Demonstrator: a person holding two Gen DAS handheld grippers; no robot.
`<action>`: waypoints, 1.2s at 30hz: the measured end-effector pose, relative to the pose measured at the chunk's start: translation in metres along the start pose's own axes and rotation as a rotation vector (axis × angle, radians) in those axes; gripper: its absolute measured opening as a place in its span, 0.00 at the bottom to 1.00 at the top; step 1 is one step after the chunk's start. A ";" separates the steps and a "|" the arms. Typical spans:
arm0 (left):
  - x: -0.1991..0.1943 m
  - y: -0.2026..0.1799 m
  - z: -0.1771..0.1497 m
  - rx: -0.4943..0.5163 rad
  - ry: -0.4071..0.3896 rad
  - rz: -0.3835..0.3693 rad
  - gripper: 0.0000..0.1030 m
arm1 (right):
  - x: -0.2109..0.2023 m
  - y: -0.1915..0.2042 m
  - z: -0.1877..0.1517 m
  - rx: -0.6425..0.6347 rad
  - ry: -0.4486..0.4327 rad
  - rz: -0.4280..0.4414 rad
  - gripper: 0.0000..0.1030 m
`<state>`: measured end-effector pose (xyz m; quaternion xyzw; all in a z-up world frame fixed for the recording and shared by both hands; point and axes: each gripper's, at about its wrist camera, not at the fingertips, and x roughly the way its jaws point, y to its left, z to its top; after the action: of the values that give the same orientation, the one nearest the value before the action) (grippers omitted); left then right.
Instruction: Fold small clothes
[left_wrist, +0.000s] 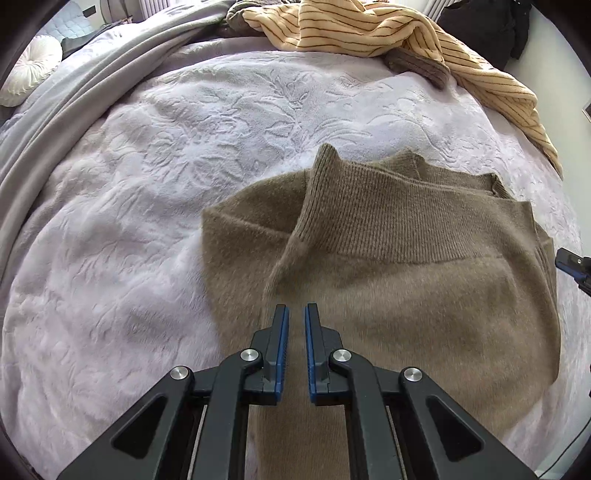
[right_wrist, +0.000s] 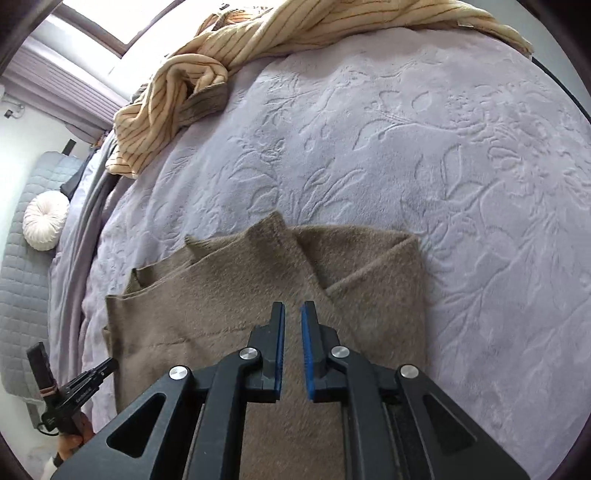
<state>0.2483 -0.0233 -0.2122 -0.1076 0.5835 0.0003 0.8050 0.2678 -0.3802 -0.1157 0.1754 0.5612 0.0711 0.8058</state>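
A brown knit sweater (left_wrist: 406, 280) lies partly folded on the lilac embossed bedspread (left_wrist: 166, 177), its ribbed band across the top. My left gripper (left_wrist: 296, 312) hovers over the sweater's near left part, jaws slightly apart and empty. In the right wrist view the same sweater (right_wrist: 229, 302) shows with folded layers at its far edge. My right gripper (right_wrist: 293, 310) hovers over it, jaws slightly apart and empty. The right gripper's tip also shows at the right edge of the left wrist view (left_wrist: 572, 264), and the left gripper at lower left in the right wrist view (right_wrist: 85, 384).
A cream striped garment (left_wrist: 388, 33) with a brown cuff is heaped at the far side of the bed, also in the right wrist view (right_wrist: 184, 88). A grey blanket (left_wrist: 92, 85) runs along the left. A round white cushion (right_wrist: 44, 219) lies by the quilted headboard.
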 end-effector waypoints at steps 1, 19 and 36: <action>-0.003 0.001 -0.006 -0.004 0.002 0.007 0.10 | -0.004 0.003 -0.008 -0.001 0.007 0.019 0.34; -0.017 0.004 -0.072 -0.100 0.026 0.035 0.99 | 0.007 0.051 -0.128 0.078 0.161 0.206 0.99; -0.017 0.053 -0.088 -0.194 0.081 0.090 0.99 | 0.022 0.084 -0.173 0.130 0.218 0.327 1.00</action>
<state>0.1537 0.0149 -0.2313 -0.1585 0.6169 0.0883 0.7658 0.1216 -0.2607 -0.1580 0.3069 0.6126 0.1834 0.7049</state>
